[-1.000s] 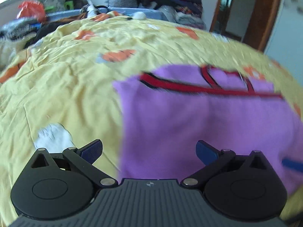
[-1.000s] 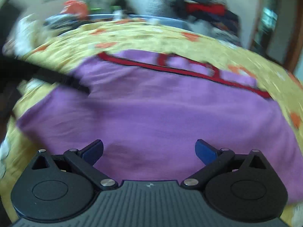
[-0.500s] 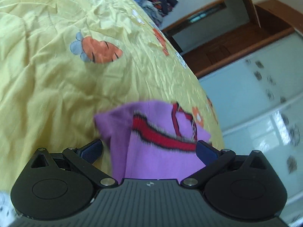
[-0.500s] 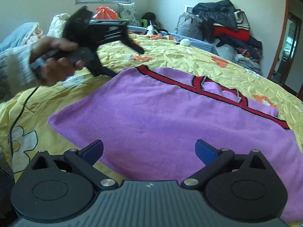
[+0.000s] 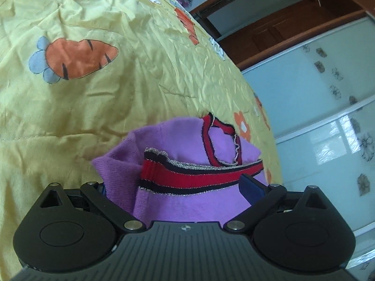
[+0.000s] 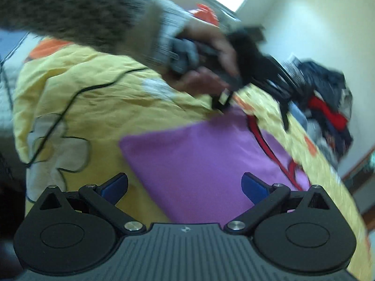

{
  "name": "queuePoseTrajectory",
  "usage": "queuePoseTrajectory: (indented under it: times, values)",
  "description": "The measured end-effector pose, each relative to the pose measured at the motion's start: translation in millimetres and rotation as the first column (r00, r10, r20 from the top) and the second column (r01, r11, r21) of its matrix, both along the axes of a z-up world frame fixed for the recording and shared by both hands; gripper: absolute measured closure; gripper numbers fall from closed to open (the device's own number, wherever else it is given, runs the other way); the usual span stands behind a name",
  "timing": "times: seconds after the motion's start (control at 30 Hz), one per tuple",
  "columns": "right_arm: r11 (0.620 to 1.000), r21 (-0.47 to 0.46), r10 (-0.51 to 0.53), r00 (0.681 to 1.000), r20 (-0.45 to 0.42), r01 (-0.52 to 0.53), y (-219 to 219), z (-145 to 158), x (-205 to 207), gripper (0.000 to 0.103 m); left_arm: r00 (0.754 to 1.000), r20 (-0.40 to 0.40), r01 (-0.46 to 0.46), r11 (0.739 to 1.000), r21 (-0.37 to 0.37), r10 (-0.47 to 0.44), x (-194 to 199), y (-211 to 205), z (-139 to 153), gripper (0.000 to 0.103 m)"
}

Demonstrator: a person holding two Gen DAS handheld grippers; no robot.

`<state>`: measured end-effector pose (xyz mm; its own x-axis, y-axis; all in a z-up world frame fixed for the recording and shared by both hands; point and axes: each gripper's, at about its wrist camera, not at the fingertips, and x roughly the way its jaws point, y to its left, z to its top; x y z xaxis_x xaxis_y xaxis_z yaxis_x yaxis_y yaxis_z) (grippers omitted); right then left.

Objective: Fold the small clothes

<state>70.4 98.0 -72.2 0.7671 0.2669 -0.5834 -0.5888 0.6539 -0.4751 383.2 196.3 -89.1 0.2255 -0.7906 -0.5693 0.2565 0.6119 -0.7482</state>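
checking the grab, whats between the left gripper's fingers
In the left wrist view, the purple garment's red-striped corner lies between the left gripper's open, just-closing fingers.

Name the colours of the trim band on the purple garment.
Red trim band edged in black and silver, clearest in the left wrist view.

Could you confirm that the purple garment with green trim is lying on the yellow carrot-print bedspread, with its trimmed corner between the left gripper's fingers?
Not quite: the trim is red, edged in dark stripes, not green, as the left wrist view shows. The purple garment does lie on the yellow carrot-print bedspread, with its trimmed corner between the left gripper's fingers.
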Motion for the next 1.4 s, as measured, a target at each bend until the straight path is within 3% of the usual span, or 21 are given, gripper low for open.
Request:
queuePoseTrajectory:
  times: [0.13,0.3,0.37,0.53,0.73,0.8,0.83,0.87,0.93,1.03,1.1,1.13,1.2,1.27,1.33,1.4]
  values:
    - [0.991,-0.129,0.036,0.994,0.103,-0.022,26.8,-9.1,-6.1,0.0,1.0,-0.025,-0.004,1.0,-0.025,0.004,3.8,8.5,-5.8,0.03]
    - [0.974,-0.227,0.045,0.988,0.151,-0.01,48.4,-10.8,0.8,0.0,0.996,-0.086,0.004,0.999,-0.05,-0.009,11.2,12.9,-18.1,0.077]
    - [0.975,-0.221,0.024,0.991,0.134,0.006,51.8,-8.6,4.0,0.0,0.997,-0.076,0.022,0.999,-0.024,-0.024,12.1,10.1,-20.1,0.088]
    - [0.974,-0.223,-0.018,0.995,0.094,0.038,56.5,-3.3,11.5,0.0,0.997,-0.074,0.015,1.0,-0.008,-0.015,11.6,8.6,-20.9,0.091]
    - [0.965,-0.262,0.05,0.984,0.169,-0.004,60.1,-12.1,-3.4,0.0,1.0,-0.03,-0.005,1.0,0.002,0.005,2.4,8.0,-2.8,0.091]
    - [0.971,-0.238,0.056,0.991,0.126,-0.024,59.4,-11.1,-2.4,0.023,0.999,-0.034,-0.014,1.0,0.016,0.014,1.2,6.7,2.4,0.091]
    - [0.974,-0.225,0.034,0.995,0.091,-0.013,59.4,-11.5,0.7,0.065,0.999,-0.033,-0.015,1.0,0.028,0.016,1.5,5.4,4.1,0.091]
    - [0.976,-0.218,0.025,0.997,0.073,-0.008,58.5,-12.7,2.3,0.093,0.999,-0.033,-0.015,0.999,0.036,0.017,1.7,4.4,5.5,0.091]
    - [0.974,-0.226,0.023,0.997,0.074,-0.005,56.2,-16.7,2.4,0.094,0.999,-0.037,-0.02,0.999,0.05,0.022,2.2,3.0,5.9,0.091]
    - [0.985,-0.171,0.013,0.998,0.065,-0.001,48.1,-10.4,2.9,0.096,0.998,-0.054,-0.035,0.999,0.042,0.037,2.9,4.1,2.2,0.091]
    - [0.997,-0.077,-0.008,0.999,0.032,0.011,38.9,4.5,5.9,0.097,0.996,-0.07,-0.049,0.999,0.022,0.051,2.6,6.0,1.2,0.091]
    - [0.999,-0.008,-0.031,1.0,-0.007,0.031,31.4,12.6,10.6,0.097,0.996,-0.072,-0.055,0.998,0.012,0.055,2.1,6.4,2.5,0.091]
    - [0.975,0.193,-0.073,0.982,-0.172,0.106,8.6,29.1,30.6,0.098,0.995,-0.078,-0.064,0.998,-0.014,0.062,0.9,5.7,7.4,0.091]
    - [0.907,0.374,-0.075,0.946,-0.315,0.196,-21.2,40.3,48.2,0.098,0.994,-0.098,-0.063,0.995,-0.071,0.056,0.8,4.1,12.9,0.091]
    - [0.8,0.52,-0.051,0.899,-0.435,0.298,-53.1,47.3,61.5,0.098,0.992,-0.113,-0.063,0.989,-0.137,0.048,0.5,0.4,18.6,0.091]
    - [0.686,0.633,-0.001,0.871,-0.492,0.359,-83.7,51.4,68.0,0.098,0.991,-0.127,-0.066,0.981,-0.182,0.043,0.2,-6.4,24.0,0.091]
